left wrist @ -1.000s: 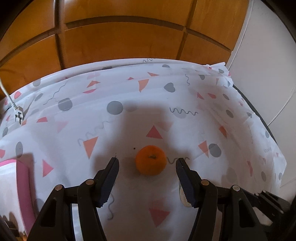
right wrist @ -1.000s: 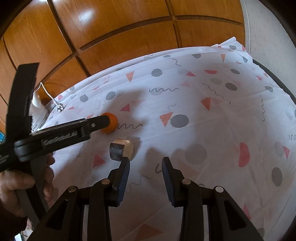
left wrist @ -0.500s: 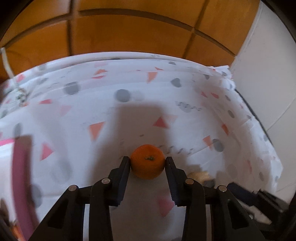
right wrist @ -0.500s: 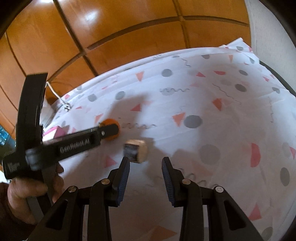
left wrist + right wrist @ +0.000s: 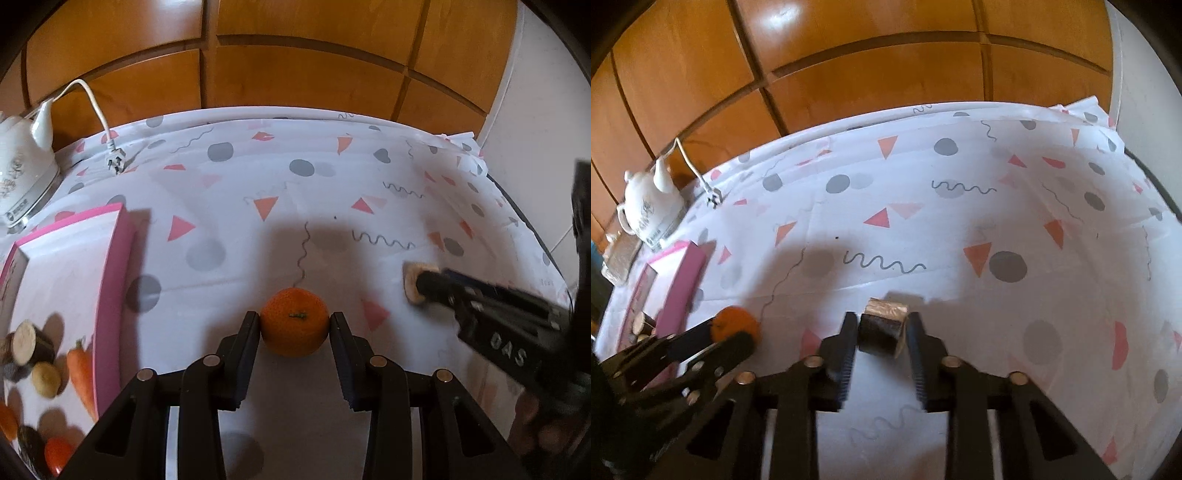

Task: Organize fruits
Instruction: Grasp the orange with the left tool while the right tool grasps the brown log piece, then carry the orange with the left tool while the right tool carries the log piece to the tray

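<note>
My left gripper (image 5: pixel 294 325) is shut on a small orange (image 5: pixel 294 321) and holds it above the patterned cloth. The orange also shows in the right wrist view (image 5: pixel 737 325), at the tip of the left gripper. My right gripper (image 5: pixel 882 330) is shut on a short dark-skinned cane piece with a pale cut end (image 5: pixel 882 326). The cane piece also shows in the left wrist view (image 5: pixel 415 282) at the right gripper's tip. A pink-rimmed tray (image 5: pixel 114 280) at the left holds a carrot (image 5: pixel 81 376), cane pieces and other produce.
A white kettle (image 5: pixel 22 173) stands at the far left with its cord and plug (image 5: pixel 112 162) on the cloth. Wooden panels rise behind the table. The cloth's right edge (image 5: pixel 1145 177) drops off beside a white wall.
My left gripper closed on the orange and moved left, so the tray came into view. My right gripper moved onto the cane piece and closed on it.
</note>
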`<act>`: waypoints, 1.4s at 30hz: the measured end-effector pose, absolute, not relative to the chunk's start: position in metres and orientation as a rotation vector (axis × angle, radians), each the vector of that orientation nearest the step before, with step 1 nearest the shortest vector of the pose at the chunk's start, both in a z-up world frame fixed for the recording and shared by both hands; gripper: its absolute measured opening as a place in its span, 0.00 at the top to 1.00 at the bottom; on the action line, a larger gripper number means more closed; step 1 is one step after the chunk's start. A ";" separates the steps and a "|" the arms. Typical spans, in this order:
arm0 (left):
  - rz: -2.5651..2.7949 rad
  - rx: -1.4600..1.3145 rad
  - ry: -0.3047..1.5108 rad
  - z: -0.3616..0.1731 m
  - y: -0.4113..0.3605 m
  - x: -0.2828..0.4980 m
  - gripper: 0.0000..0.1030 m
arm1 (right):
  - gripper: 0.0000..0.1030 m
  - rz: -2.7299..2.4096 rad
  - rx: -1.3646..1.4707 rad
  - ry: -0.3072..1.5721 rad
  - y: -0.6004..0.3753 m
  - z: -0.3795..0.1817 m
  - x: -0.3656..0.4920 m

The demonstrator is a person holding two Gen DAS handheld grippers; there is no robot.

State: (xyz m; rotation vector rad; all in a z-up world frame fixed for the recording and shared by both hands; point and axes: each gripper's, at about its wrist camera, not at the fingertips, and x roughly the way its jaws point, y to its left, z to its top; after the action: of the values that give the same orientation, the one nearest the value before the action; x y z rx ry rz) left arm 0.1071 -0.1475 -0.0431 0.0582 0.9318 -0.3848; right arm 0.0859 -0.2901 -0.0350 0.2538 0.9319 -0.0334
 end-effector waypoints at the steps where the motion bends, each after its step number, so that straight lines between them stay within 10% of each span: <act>1: -0.385 0.058 0.929 -0.043 -0.146 0.103 0.62 | 0.76 -0.030 0.237 0.934 -0.288 -0.034 0.085; 42: -0.382 -0.012 0.732 0.028 -0.079 0.019 0.62 | 0.77 0.116 0.165 0.941 -0.226 -0.028 0.025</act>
State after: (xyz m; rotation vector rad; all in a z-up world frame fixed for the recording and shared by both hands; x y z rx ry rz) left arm 0.0193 -0.0785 0.0276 -0.0123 0.7318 -0.3825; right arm 0.0253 -0.2259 -0.0283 0.1646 0.9405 0.1159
